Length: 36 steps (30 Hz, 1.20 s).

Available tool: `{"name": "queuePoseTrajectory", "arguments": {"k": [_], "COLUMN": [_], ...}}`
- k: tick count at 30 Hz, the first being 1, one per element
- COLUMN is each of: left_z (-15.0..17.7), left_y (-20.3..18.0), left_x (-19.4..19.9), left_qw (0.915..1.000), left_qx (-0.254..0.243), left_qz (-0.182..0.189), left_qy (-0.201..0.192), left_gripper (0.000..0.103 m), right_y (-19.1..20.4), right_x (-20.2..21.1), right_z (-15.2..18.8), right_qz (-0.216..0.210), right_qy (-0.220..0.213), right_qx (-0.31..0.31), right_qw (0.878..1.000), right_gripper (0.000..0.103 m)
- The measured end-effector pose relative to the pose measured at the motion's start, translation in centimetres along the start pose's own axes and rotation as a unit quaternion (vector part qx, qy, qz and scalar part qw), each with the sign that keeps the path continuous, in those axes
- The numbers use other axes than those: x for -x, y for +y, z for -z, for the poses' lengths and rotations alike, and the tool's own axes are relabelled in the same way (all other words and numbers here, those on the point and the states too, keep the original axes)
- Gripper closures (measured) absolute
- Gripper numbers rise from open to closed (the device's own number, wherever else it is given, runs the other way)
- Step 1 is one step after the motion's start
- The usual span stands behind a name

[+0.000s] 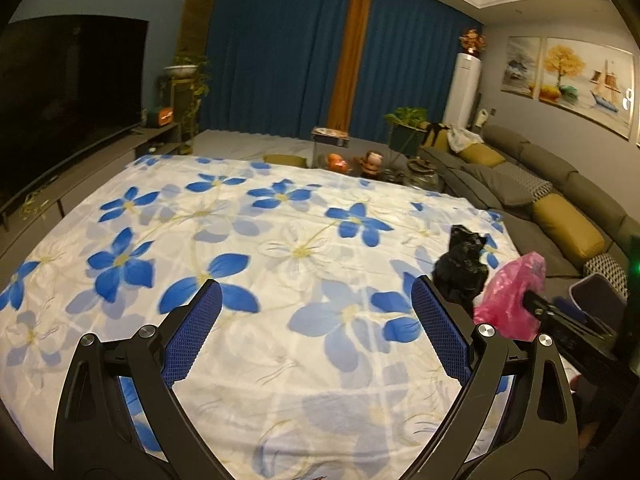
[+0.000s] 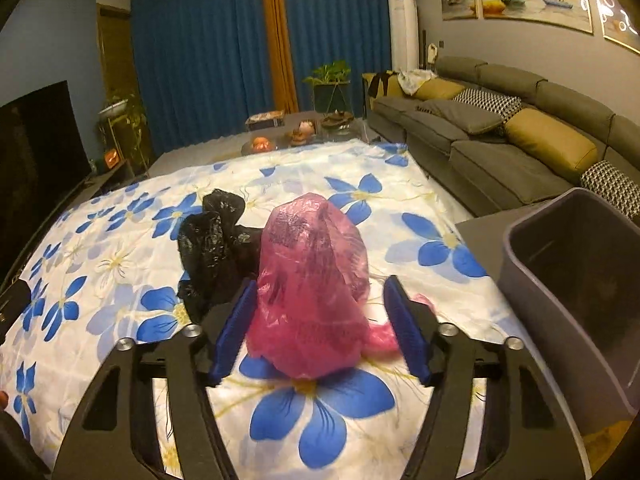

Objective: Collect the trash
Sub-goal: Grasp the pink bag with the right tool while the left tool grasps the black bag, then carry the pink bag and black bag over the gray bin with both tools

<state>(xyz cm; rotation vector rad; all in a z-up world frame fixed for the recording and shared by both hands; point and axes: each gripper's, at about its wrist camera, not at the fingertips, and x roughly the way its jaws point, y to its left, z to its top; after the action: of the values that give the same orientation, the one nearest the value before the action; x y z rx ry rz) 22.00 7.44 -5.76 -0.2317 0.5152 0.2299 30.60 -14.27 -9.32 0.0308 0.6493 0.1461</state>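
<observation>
Right wrist view: grey bin point(image 2: 576, 280) cut off by the right edge; its bottom is too dark to read. Pink bag point(image 2: 312, 280) hides the near right part of the black bag point(image 2: 212, 248). Whether the right gripper point(image 2: 320, 328) pads touch the pink bag: cannot tell.

Left wrist view: right gripper mostly hidden behind the pink bag, cut off at the right edge. Items on the far glass table point(image 1: 360, 162) too small to identify.

On the cloth point(image 2: 120, 360), one bag point(image 2: 312, 280) sits right of another point(image 2: 208, 248); bin point(image 2: 560, 300) further right.
</observation>
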Motion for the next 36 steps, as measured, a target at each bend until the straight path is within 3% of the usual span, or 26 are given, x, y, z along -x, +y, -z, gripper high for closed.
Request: {"name": "queuePoseTrajectory", "arguments": {"k": [2,5,11,18,24,28,32,36], "left_z": [-0.1,-0.1,0.1,-0.2,-0.2,0.2,0.5,0.7], "left_y": [-0.8,-2.3,-6.3,-10.4,-11.4,-12.2,-12.9,-12.6], "left_x": [-0.5,-1.1,-3.1,-7.6,-10.6,-11.3,-11.6,-11.8], "left_qw": [0.9999,0.9992,0.9955,0.9907,0.9853,0.9823,0.9786,0.9772], "left_qx": [-0.009,-0.020,-0.053,-0.074,-0.063,-0.079,-0.092,-0.084], "left_qz": [0.014,0.035,0.078,0.106,0.132,0.136,0.142,0.146], "left_qy": [-0.001,0.000,0.005,0.044,0.089,0.102,0.117,0.128], "left_gripper": [0.009,0.009,0.009,0.009,0.014,0.031,0.062,0.079], "right_y": [0.1,0.0,-1.5,-3.6,-4.8,-5.1,-5.1,-5.0], "right_x": [-0.8,-1.4,-0.4,1.1,1.4,1.4,1.4,1.3], "right_z": [-0.1,0.1,0.5,0.0,-0.4,-0.5,-0.6,-0.4], "right_qz": [-0.002,-0.004,0.005,0.021,0.020,0.018,0.017,0.017], "right_qy": [0.013,0.023,0.003,-0.023,-0.031,-0.030,-0.029,-0.030], "right_qx": [0.004,0.008,-0.016,-0.034,-0.054,-0.058,-0.057,-0.053], "right_qw": [1.000,1.000,1.000,0.999,0.998,0.998,0.998,0.998], "right_gripper": [0.069,0.091,0.095,0.095,0.095,0.095,0.095,0.095]}}
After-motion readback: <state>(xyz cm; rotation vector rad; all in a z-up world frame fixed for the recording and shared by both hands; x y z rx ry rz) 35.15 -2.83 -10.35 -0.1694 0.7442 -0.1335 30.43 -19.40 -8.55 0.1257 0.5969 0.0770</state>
